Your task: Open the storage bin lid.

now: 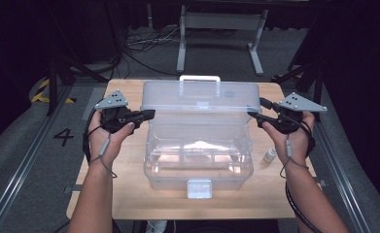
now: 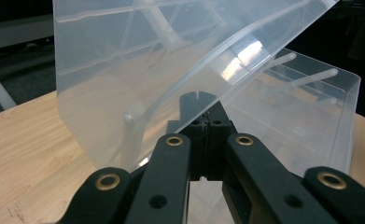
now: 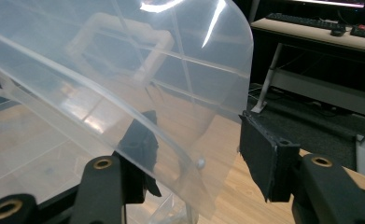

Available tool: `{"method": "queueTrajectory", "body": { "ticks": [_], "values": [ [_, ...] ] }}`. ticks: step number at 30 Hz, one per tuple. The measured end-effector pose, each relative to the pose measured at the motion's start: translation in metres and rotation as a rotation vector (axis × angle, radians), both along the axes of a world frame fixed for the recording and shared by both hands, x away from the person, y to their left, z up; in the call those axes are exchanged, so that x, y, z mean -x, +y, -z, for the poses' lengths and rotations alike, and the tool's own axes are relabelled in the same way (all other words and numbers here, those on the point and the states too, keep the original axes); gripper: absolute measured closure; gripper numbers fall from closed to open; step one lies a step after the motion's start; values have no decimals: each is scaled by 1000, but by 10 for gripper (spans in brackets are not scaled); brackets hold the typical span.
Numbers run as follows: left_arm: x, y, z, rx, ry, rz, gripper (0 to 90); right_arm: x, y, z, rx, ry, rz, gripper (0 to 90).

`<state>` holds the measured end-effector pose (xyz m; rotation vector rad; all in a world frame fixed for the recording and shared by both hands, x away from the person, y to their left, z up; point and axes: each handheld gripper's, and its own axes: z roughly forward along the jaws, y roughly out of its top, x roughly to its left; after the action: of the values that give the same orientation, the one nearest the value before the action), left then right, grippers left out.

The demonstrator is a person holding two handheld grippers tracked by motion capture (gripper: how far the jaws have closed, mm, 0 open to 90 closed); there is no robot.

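Two grippers flank the box lid (image 1: 202, 97) on a wooden table (image 1: 124, 194): left gripper (image 2: 203, 109) pinches its edge, right gripper (image 3: 196, 154) gapes around it; grey floor (image 1: 32, 160) beyond.

— How do the arms sit?

— Both forearms reach in from below. The left hand (image 1: 111, 138) holds the left gripper (image 1: 148, 114) pointing right; the right hand (image 1: 288, 136) holds the right gripper (image 1: 253, 115) pointing left, at about the same height.

— And the jaws?

— The left gripper's jaws are pressed together. The right's stand wide apart, though one is blurred behind clear plastic, so its edge is hard to judge.
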<state>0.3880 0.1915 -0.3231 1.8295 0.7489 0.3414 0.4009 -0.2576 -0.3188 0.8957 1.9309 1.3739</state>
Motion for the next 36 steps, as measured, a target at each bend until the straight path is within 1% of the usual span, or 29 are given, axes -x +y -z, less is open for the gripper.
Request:
{"method": "queueTrajectory", "body": {
  "ticks": [5, 10, 14, 15, 16, 19, 23, 24, 25, 31, 33, 36],
  "values": [
    [-2, 0, -1, 1, -3, 1, 895, -4, 4, 2, 10, -11, 23, 478],
    [-2, 0, -1, 3, -4, 2, 895, -6, 5, 3, 7, -27, 44, 495],
    [-2, -1, -1, 1, -6, 2, 895, -4, 6, 0, 14, -44, 45, 556],
    [-2, -1, -1, 0, -7, 3, 895, -4, 6, 0, 14, -44, 45, 556],
    [-2, -1, -1, 0, -8, 2, 894, -4, 6, -1, 18, -49, 45, 583],
    [-2, -2, -1, 4, -4, 4, 884, -2, 8, -1, 37, -71, 62, 617],
    [-2, -2, 0, -7, 14, 12, 826, -1, 7, -2, 48, -86, 74, 671],
    [-2, -2, 1, -16, 21, 18, 810, -1, 6, -3, 48, -89, 77, 685],
    [-1, -2, 2, -16, 24, 20, 800, -1, 5, -3, 41, -93, 79, 699],
    [3, 2, 4, -24, 40, 22, 786, -3, 6, -5, 45, -89, 89, 707],
    [5, 3, 4, -23, 43, 22, 786, -5, 7, -6, 39, -87, 92, 707],
    [9, 6, 5, -23, 46, 24, 785, -7, 8, -7, 27, -97, 98, 697]
  ]
}}
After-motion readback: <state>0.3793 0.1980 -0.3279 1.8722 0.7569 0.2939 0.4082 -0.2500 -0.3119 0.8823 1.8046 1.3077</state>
